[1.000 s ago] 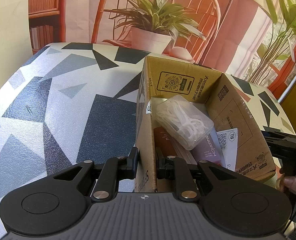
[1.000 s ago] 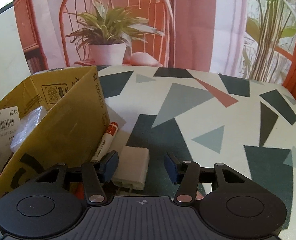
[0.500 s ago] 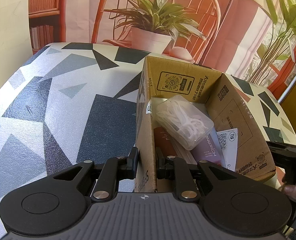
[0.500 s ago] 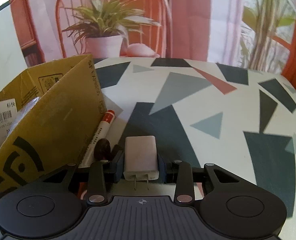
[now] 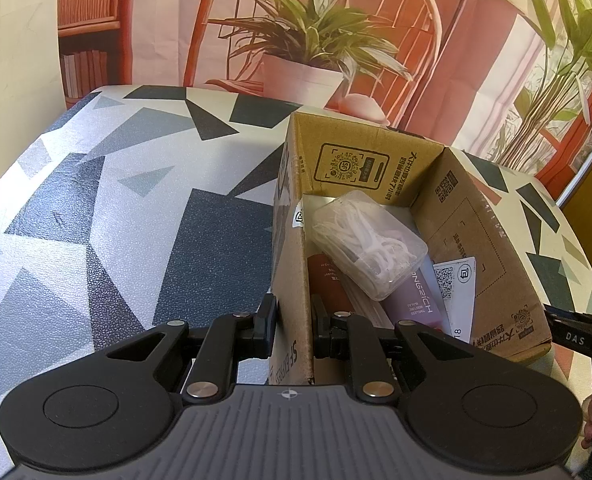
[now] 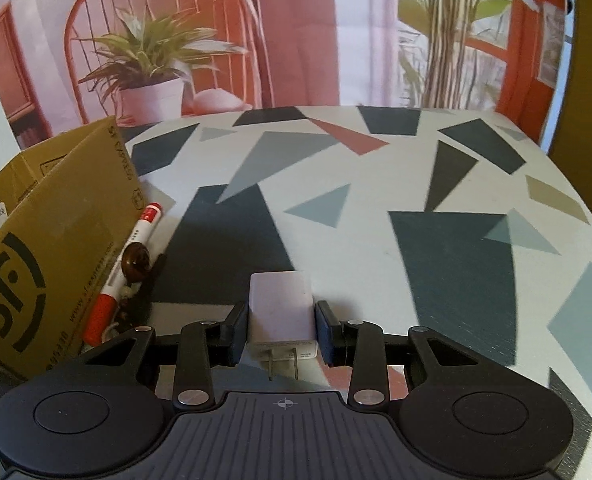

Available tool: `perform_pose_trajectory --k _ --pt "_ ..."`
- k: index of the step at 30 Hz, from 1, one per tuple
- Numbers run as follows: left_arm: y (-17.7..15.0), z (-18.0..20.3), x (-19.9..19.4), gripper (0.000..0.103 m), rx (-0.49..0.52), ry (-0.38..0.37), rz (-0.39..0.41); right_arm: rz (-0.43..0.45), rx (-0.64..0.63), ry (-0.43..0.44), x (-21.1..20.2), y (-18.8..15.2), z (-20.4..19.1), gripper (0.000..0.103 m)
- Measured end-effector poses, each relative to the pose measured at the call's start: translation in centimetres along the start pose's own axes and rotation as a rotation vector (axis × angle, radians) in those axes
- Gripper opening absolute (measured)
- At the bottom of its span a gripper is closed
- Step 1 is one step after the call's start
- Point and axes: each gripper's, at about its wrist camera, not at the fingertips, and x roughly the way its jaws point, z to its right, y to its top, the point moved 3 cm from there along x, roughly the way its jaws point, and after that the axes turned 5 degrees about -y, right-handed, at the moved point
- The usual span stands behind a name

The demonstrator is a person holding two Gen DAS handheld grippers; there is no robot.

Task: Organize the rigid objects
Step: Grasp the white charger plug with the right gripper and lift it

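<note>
Patterned tabletop (image 6: 375,208) stretches ahead as the right gripper (image 6: 282,330) now clenches the white charger (image 6: 280,312), prongs toward the camera; a second ago its jaws stood apart around it. That's the pick made, so the box comes next. Left of this claw lie a red marker (image 6: 126,260) and the cardboard box (image 6: 60,216). Only the left view shows the left gripper (image 5: 292,322) pinching the box wall (image 5: 292,280), and the contents already inside.

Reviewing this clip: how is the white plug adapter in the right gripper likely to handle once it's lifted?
The white plug adapter looks like a rigid block with flat sides, so the right gripper should pinch it squarely. Its smooth casing might slip slightly. It probably won't roll if set down.
</note>
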Motion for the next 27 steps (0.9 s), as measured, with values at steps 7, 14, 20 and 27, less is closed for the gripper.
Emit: perform_pose_trajectory --k 7,14,20,27 --pt "0.0 0.0 0.0 0.018 -0.001 0.000 0.000 0.006 -0.018 -0.019 -0.3 -0.3 -0.2 0.033" --pt "0.0 -0.1 0.0 0.018 0.000 0.000 0.000 0.011 -0.028 -0.025 -0.6 -0.5 -0.4 0.033" --pt "0.0 -0.1 0.0 0.018 -0.001 0.000 0.000 0.009 0.010 -0.001 -0.7 -0.4 -0.2 0.032" --pt "0.0 -0.1 0.0 0.018 0.000 0.000 0.000 0.056 0.021 0.084 -2.5 0.9 -1.7 0.032"
